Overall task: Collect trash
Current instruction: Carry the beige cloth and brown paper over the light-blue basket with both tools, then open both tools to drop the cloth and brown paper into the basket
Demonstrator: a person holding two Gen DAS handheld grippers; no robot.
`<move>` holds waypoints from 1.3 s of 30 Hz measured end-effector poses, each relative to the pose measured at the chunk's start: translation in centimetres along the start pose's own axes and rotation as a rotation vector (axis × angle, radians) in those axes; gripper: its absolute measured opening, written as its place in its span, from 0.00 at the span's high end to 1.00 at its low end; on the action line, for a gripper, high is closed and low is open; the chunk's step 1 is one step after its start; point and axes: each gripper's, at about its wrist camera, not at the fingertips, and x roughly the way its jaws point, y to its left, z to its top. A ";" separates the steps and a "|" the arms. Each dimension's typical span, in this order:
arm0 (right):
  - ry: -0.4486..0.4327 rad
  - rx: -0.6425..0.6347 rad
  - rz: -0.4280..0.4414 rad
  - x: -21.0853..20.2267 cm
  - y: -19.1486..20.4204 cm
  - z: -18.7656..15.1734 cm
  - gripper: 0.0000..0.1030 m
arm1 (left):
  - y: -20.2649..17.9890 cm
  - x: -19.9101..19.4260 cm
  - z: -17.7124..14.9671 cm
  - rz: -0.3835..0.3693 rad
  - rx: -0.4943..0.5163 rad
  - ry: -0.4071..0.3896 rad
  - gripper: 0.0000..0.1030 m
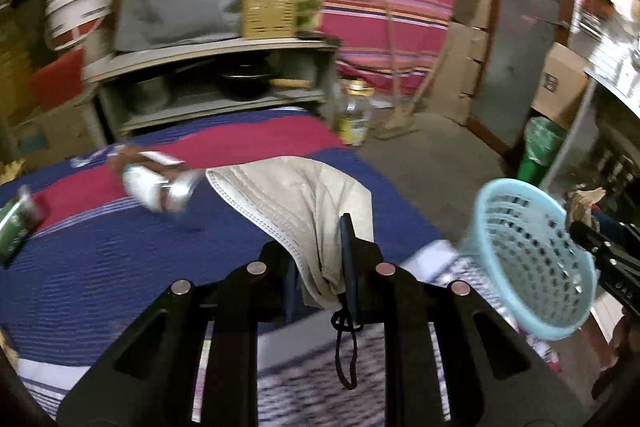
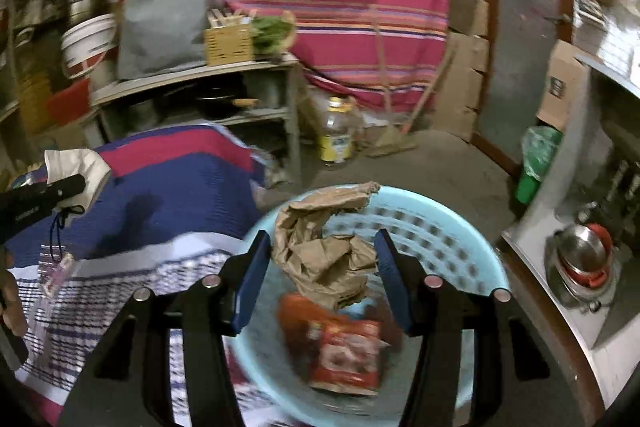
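A beige face mask hangs between the pads of my left gripper, which is shut on it; its black ear loop dangles below. This gripper is over the striped blanket, left of the light-blue basket. My right gripper is shut on a crumpled brown paper bag directly above the basket. A red packet lies inside the basket. In the right wrist view the left gripper and mask show at the far left. The right gripper shows past the basket in the left wrist view.
On the blanket lie a white and silver can and a green packet. A shelf unit stands behind it. An oil bottle and a green bin stand on the floor. A steel counter with pots is on the right.
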 end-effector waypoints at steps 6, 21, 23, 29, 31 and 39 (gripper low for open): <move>0.009 0.045 -0.042 -0.1 -4.6 -1.1 0.48 | -7.2 1.6 -0.8 -0.102 0.055 0.018 0.83; 0.028 0.126 -0.041 0.9 -8.7 -3.3 0.48 | -16.4 3.2 -3.3 -0.200 0.223 0.011 0.81; 0.030 0.129 -0.038 0.9 -8.7 -3.5 0.48 | -16.6 3.2 -3.2 -0.201 0.228 0.001 0.77; 0.045 0.125 -0.033 1.5 -8.3 -4.0 0.48 | -15.5 2.6 -2.7 -0.212 0.171 -0.026 0.47; 0.048 0.124 -0.031 1.6 -8.1 -4.1 0.48 | -15.1 2.5 -2.5 -0.210 0.159 -0.033 0.45; 0.054 0.109 -0.025 2.5 -6.5 -3.8 0.48 | -12.2 1.9 -1.7 -0.114 0.118 -0.074 0.22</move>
